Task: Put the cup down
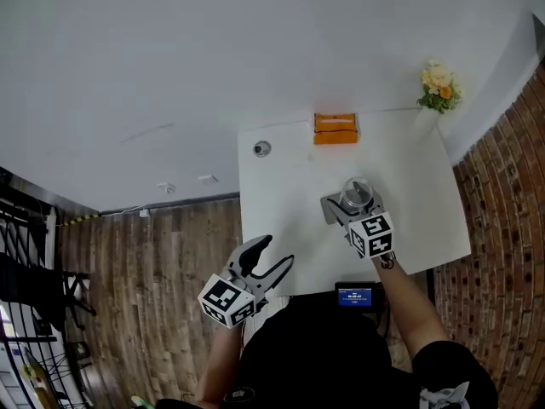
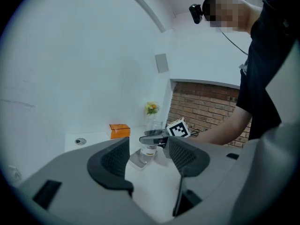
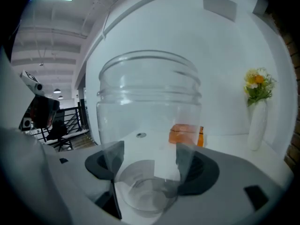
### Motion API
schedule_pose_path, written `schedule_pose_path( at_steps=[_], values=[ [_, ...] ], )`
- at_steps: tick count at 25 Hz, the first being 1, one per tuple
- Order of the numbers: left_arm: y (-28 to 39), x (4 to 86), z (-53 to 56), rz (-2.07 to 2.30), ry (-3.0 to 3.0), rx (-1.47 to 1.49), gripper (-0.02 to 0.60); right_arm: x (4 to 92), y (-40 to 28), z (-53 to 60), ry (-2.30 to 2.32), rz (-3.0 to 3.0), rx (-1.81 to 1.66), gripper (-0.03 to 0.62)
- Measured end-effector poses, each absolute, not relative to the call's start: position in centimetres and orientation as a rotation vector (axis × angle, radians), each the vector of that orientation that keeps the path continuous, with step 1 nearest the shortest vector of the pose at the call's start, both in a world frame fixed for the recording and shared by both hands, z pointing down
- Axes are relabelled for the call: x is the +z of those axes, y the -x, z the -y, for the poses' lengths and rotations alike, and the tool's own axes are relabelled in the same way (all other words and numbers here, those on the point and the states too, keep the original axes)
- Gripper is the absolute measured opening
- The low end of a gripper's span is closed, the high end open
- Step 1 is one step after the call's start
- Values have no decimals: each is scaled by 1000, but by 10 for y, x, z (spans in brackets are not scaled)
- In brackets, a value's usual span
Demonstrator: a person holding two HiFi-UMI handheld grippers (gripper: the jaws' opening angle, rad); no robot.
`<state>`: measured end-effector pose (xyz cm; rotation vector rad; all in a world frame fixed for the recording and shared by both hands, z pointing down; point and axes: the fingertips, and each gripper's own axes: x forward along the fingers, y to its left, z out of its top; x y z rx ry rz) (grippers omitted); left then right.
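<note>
Jaws, right gripper (image 3: 150,165): pinching the lower wall of the cup (image 3: 149,125) from both sides.
Jaws, left gripper (image 2: 147,156): spread, nothing between them; held off the table's (image 1: 281,220) near edge.
Cup: clear, empty, upright, wide-mouthed, ridged band under the rim. It sits at a grey square pad (image 1: 330,207) on the white table; contact cannot be told.
Also on the table: orange box (image 1: 335,129), flowers (image 1: 439,88).
</note>
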<state>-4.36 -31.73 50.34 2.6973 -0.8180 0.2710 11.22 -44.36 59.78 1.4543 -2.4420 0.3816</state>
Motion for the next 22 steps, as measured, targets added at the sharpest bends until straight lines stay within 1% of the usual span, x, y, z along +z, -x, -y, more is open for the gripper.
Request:
schedule_pose_path(
  at_steps=[7,13,18,22],
  values=[
    [58,509,318,873,-2653,279,270,607,-93,477,-1432,2480,329,360],
    [59,512,327,880,-2643,266,270,609,-86,462,-1421,2472,202,360],
    [48,512,332,848,-2655,256,270,609,-86,462,-1428,2488,196,360],
    [39,509,332,818,-2674,254,270,614,-84,462,-1455,2531,302,365]
  ],
)
